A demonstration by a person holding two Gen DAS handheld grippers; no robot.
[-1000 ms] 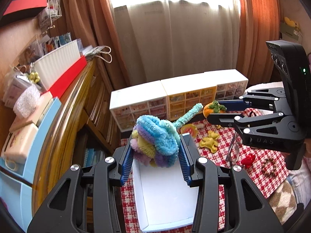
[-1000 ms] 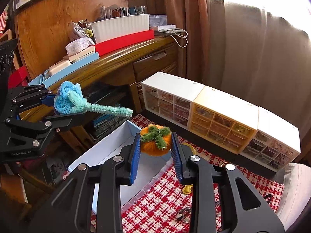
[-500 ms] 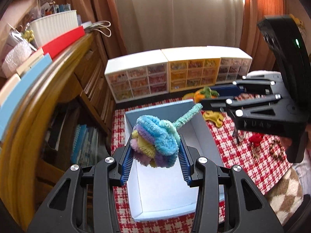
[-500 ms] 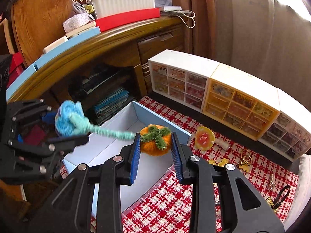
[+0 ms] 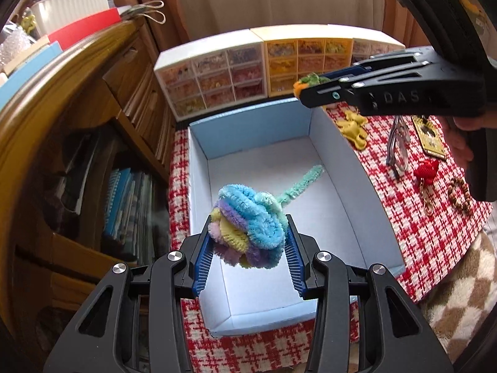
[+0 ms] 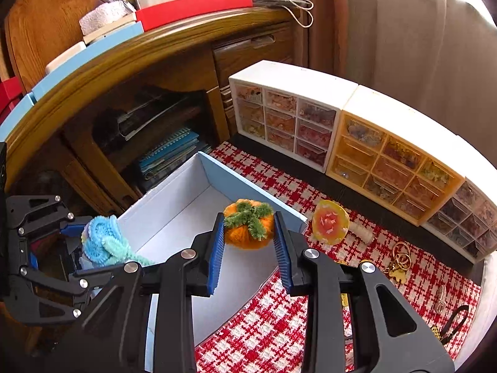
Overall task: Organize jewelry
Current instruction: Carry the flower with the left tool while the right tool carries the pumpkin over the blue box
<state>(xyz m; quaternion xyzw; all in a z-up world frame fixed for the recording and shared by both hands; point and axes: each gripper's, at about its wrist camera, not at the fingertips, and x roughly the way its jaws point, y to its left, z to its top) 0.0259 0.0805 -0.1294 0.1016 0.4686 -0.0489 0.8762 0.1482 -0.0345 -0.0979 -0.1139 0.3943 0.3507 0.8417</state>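
Observation:
My left gripper (image 5: 248, 248) is shut on a pastel pipe-cleaner flower (image 5: 248, 223) with a teal stem, held above the open pale blue box (image 5: 366, 192). It also shows at the left of the right wrist view (image 6: 102, 242). My right gripper (image 6: 248, 242) is shut on an orange pipe-cleaner pumpkin (image 6: 248, 227) with a green top, held over the box's far right rim (image 6: 254, 186). In the left wrist view the right gripper (image 5: 303, 88) reaches in from the right above the box's far corner. The box's white floor is bare.
The box sits on a red-and-white checked cloth (image 5: 435, 233). Loose pieces lie on it: a yellow charm (image 5: 352, 127), a red charm (image 5: 427, 171), a bead bracelet (image 5: 459, 192), a round pink-and-yellow piece (image 6: 329, 227), gold keyrings (image 6: 399, 261). Small drawer cabinets (image 6: 310, 118) stand behind. A wooden desk (image 5: 62, 99) rises at left.
Both grippers have tilted down and moved closer over the box, each still holding its piece. The flower and the pumpkin now hang lower above the box's inside.

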